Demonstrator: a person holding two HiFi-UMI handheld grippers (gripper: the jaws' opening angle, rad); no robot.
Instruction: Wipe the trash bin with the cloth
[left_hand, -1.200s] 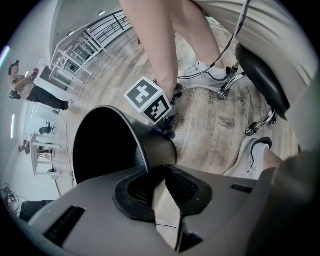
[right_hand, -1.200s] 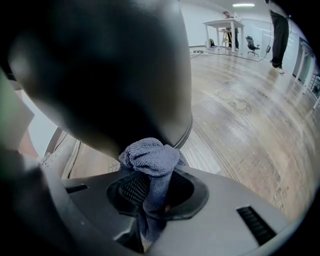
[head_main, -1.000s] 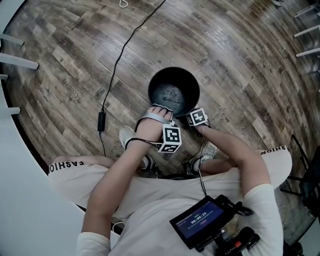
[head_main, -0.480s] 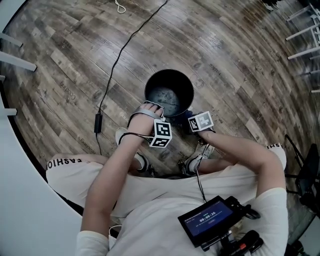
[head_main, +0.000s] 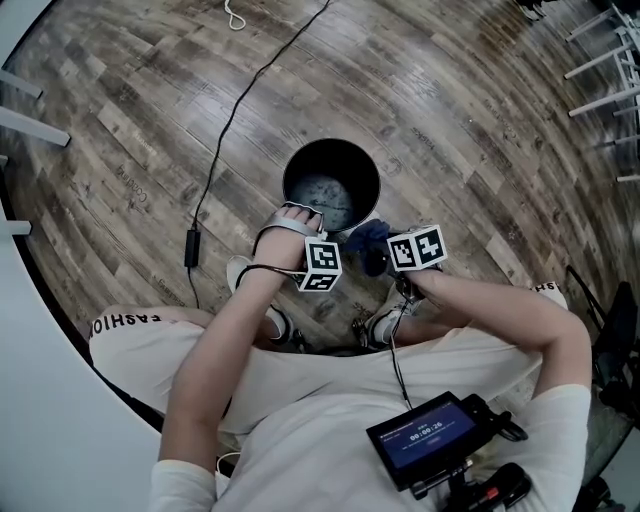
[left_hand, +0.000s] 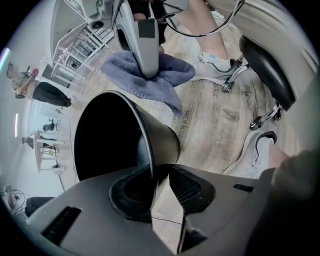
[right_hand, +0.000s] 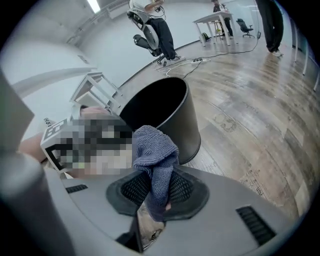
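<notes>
The black trash bin stands on the wood floor between the person's feet. My left gripper sits at its near rim. In the left gripper view the bin's thin wall stands between the jaws of the left gripper. The jaws are closing, and a gap still shows beside the wall. My right gripper hangs just right of the bin, outside it, shut on the blue-grey cloth. In the right gripper view the cloth bunches up from between the jaws of the right gripper, with the bin behind it.
A black cable with a power brick runs across the floor left of the bin. The person's shoes and a stool base lie close behind the grippers. White furniture legs stand at far left.
My right gripper has drawn back from the bin's rim to the right, and the cloth now shows outside the bin. The left gripper has stayed at the near rim.
</notes>
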